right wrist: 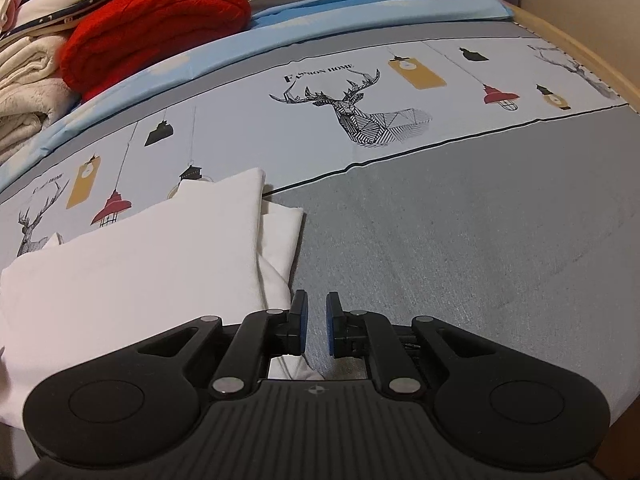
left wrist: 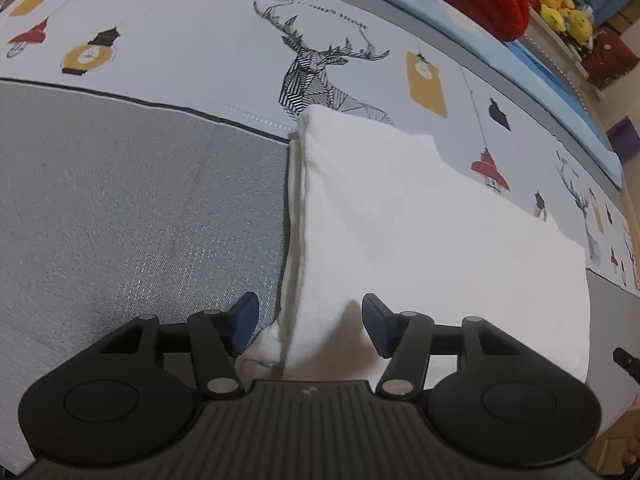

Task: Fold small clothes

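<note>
A white folded garment (left wrist: 420, 232) lies flat on the bed, with a lower layer sticking out along its left edge. My left gripper (left wrist: 310, 316) is open, its jaws either side of the garment's near left corner, holding nothing. In the right wrist view the same garment (right wrist: 140, 256) lies at the left. My right gripper (right wrist: 317, 322) sits over the grey sheet beside the garment's right edge. Its blue pads stand a narrow gap apart with nothing between them.
The bed sheet has a grey band (right wrist: 480, 240) and a white band printed with deer and lamps (right wrist: 360, 116). A red folded blanket (right wrist: 160, 20) and cream blankets (right wrist: 28, 80) are stacked at the far side. Yellow plush toys (left wrist: 564, 8) sit beyond the bed.
</note>
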Demonstrator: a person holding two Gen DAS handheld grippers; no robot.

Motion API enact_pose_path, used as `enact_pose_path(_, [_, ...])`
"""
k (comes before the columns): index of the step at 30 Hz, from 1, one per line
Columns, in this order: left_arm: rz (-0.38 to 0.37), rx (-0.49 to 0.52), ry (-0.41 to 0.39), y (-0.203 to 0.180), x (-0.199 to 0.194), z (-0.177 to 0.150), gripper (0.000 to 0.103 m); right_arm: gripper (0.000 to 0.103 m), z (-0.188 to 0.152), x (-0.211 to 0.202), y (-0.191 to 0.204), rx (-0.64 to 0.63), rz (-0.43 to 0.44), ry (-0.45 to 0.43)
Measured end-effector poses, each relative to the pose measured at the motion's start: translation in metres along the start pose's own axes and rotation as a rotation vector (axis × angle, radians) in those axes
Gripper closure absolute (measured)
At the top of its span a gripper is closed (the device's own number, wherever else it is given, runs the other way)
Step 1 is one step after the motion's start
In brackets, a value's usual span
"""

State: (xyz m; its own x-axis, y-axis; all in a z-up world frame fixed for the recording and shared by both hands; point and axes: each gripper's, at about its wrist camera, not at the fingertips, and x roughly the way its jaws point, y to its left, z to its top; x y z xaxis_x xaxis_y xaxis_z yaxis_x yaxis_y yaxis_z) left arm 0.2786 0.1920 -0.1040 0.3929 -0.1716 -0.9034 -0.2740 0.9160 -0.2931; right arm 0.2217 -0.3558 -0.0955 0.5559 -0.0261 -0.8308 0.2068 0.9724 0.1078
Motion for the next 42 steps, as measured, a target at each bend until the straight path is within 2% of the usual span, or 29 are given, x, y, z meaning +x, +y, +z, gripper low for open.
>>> enact_pose_path(12, [0.024, 0.0, 0.047, 0.0, 0.023, 0.002, 0.041, 0.094, -0.002, 0.0, 0.002, -0.006, -0.031, 0.002])
enact_pose_path(19, [0.041, 0.067, 0.036, -0.012, 0.029, 0.001, 0.042, 0.094, -0.005, 0.001, 0.005, -0.02, -0.045, 0.008])
enact_pose_path(20, [0.041, 0.078, 0.034, -0.014, 0.03, 0.001, 0.045, 0.094, -0.005, 0.001, 0.006, -0.021, -0.047, 0.007])
enact_pose_path(24, [0.017, 0.127, 0.036, -0.02, 0.029, 0.0, 0.074, 0.094, -0.005, 0.002, 0.008, -0.023, -0.051, 0.005])
enact_pose_path(27, [0.02, 0.159, 0.028, -0.022, 0.027, -0.001, 0.087, 0.094, -0.005, 0.003, 0.012, -0.025, -0.052, 0.003])
enact_pose_path(36, [-0.006, 0.176, -0.005, -0.015, 0.011, -0.004, 0.09, 0.094, -0.006, 0.006, 0.032, -0.057, -0.04, 0.001])
enact_pose_path(42, [0.035, 0.13, 0.01, 0.009, 0.001, -0.004, 0.089, 0.094, -0.005, 0.008, 0.039, -0.067, -0.036, 0.003])
